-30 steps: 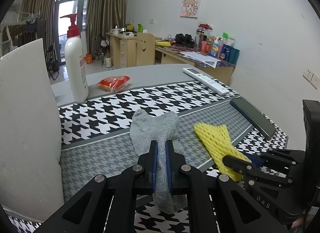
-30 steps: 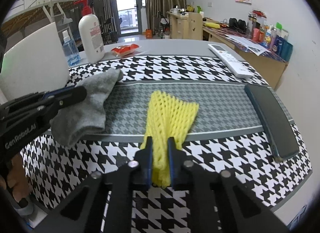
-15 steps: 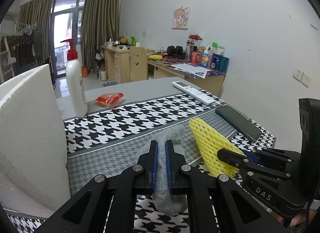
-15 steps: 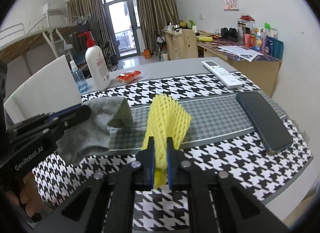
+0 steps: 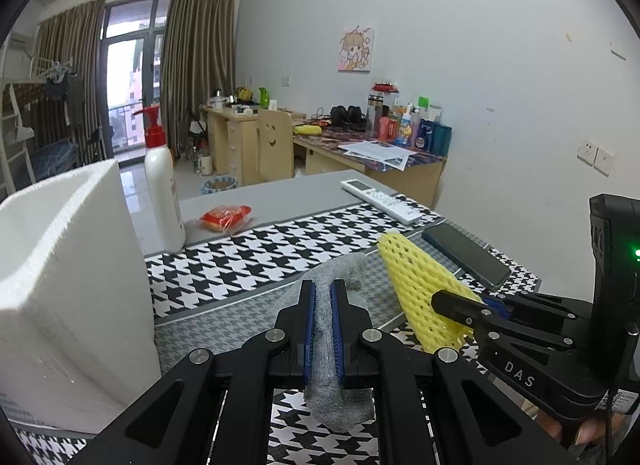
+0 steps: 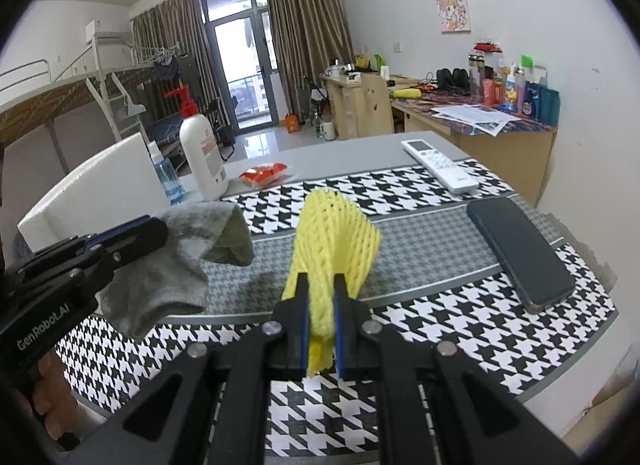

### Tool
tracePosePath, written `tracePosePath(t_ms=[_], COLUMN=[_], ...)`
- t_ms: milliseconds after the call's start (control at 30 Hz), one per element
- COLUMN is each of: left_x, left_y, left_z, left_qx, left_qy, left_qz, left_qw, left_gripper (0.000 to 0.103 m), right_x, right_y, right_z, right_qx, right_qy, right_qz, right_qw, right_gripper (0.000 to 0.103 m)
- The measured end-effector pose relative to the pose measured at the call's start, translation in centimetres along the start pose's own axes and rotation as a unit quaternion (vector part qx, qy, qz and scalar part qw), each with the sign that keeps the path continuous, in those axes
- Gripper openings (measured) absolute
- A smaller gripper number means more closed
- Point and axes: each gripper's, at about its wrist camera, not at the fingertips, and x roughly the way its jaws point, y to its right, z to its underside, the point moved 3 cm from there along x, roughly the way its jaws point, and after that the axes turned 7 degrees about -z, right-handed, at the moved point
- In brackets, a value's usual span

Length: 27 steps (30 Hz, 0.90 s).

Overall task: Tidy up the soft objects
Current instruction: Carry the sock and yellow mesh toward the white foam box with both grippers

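A grey sock (image 5: 325, 329) hangs pinched between the blue pads of my left gripper (image 5: 323, 293), lifted off the houndstooth cloth; in the right wrist view the same grey sock (image 6: 176, 265) droops from that left gripper (image 6: 148, 231) at the left. My right gripper (image 6: 321, 285) is shut on a yellow foam net sleeve (image 6: 332, 237), which stands up above the table. From the left wrist view the yellow net (image 5: 420, 289) and the right gripper (image 5: 444, 299) holding it sit to the right of the sock. A white foam box (image 5: 60, 277) stands at the left.
A black phone (image 6: 520, 249) and a white remote (image 6: 440, 165) lie at the right of the table. A white pump bottle (image 6: 202, 149), a small blue bottle (image 6: 166, 179) and a red snack packet (image 6: 262, 175) stand at the back left. The table's right edge is close.
Both grippers have risen, lifting the sock and the yellow net off the cloth; the net now stands up instead of lying flat. Both stay shut on their loads.
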Motion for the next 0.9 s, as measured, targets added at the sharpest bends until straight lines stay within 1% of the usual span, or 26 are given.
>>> tracePosePath(t_ms=[267,433,700,900], left_x=[-1.0,-2.2,-3.3,-4.6], left_y=[0.9,1.4,1.6,1.3], left_z=[-1.0,-1.8,-2.5,-3.1], left_qx=[0.015,0.025,0.035,0.035], left_qy=[0.009,0.023,0.033,0.048], left_qz=[0.000,0.000,-0.011,-0.016], left_qw=[0.9998,0.9994,0.9988,0.9981], left_gripper=[0.008,0.008,0.008,0.009], right_x=[-1.3,-1.7,-2.8,-3.4], right_y=[0.1,0.1,-0.6,-1.3], right_z=[-0.8,-1.2,-1.8,-2.4], right_qx=[-0.006,-0.008,-0.019,-0.029], right_qy=[0.016,0.021,0.036,0.043], right_qz=[0.009,0.008,0.010,0.008], right_qw=[1.000,1.000,0.999,0.999], right_gripper=[0.013,0.013,0.013,0.013])
